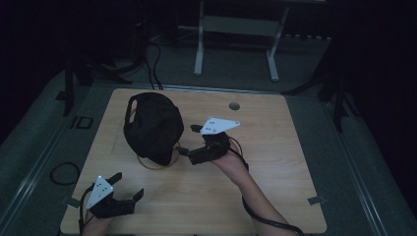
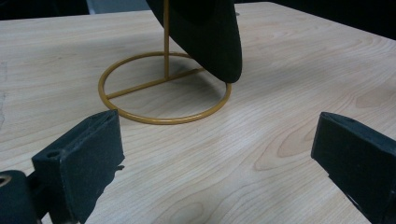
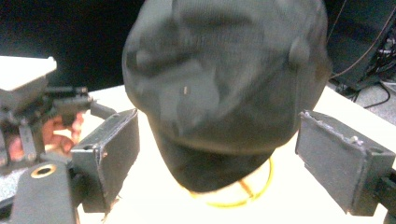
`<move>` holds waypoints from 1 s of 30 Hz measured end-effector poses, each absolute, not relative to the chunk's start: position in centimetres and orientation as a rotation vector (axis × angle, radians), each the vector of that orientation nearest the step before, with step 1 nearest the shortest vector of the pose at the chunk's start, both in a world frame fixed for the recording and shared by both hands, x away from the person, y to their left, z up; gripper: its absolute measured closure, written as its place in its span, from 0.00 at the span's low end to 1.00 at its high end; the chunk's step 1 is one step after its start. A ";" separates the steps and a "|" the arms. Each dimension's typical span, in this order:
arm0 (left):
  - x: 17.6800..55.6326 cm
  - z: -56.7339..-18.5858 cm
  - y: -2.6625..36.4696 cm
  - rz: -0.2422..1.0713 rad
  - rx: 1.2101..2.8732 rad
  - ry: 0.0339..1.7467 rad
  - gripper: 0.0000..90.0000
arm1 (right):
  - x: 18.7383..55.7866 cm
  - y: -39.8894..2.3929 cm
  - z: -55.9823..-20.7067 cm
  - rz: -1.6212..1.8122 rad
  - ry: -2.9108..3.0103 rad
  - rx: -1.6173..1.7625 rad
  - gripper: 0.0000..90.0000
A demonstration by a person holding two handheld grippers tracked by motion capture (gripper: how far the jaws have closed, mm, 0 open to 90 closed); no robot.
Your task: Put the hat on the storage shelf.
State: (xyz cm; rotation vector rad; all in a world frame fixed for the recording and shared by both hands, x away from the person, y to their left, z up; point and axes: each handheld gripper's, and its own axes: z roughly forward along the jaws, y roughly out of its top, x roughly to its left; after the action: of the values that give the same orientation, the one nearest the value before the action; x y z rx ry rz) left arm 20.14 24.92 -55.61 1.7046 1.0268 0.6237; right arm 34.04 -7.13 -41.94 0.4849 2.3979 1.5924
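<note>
black cap (image 1: 153,127) sat on a yellow wire stand (image 1: 156,165), left of the middle of the wooden table (image 1: 275,147). the stand's ring base (image 2: 164,88) lay flat on the wood, a thin post (image 2: 166,42) rising from it, and the cap's brim (image 2: 217,42) hung down over the ring's far side.

right gripper (image 1: 183,152) pointed at the cap from the right, just beside its lower edge — jaws spread wide with nothing pressed between them. in the right gripper view the cap (image 3: 224,88) hung between and beyond the two pads (image 3: 109,154), a little blurred, and whether either pad touched the cloth could not be told.

left gripper (image 1: 129,186) lay at the table's near left corner, well apart from the stand — its jaws open too, with bare wood between the pads (image 2: 91,158).
</note>
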 end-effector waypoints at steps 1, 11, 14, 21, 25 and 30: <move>20.2 -55.6 24.9 0.622 1.704 1.028 0.03 | 33.9 -7.3 -42.3 1.596 2.399 0.484 0.15; 20.2 -55.7 24.7 0.625 1.710 1.031 0.03 | 33.1 -9.0 -46.5 1.558 2.471 0.473 0.16; 20.2 -55.7 24.9 0.629 1.707 1.037 0.03 | 32.8 -9.6 -47.5 1.545 2.484 0.485 0.16; 20.2 -55.9 24.8 0.617 1.714 1.018 0.03 | 32.0 -11.2 -49.6 1.531 2.495 0.488 0.16; 20.3 -56.0 24.9 0.609 1.715 1.025 0.03 | 31.5 -12.2 -50.7 1.532 2.507 0.480 0.16; 20.3 -56.0 24.8 0.613 1.716 1.023 0.03 | 31.0 -13.3 -51.9 1.500 2.523 0.489 0.16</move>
State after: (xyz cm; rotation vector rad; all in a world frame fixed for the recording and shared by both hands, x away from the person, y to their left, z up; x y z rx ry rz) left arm 20.33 24.83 -55.99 1.7156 1.0234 0.6127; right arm 31.00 -13.34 -51.88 0.4895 2.5234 1.4998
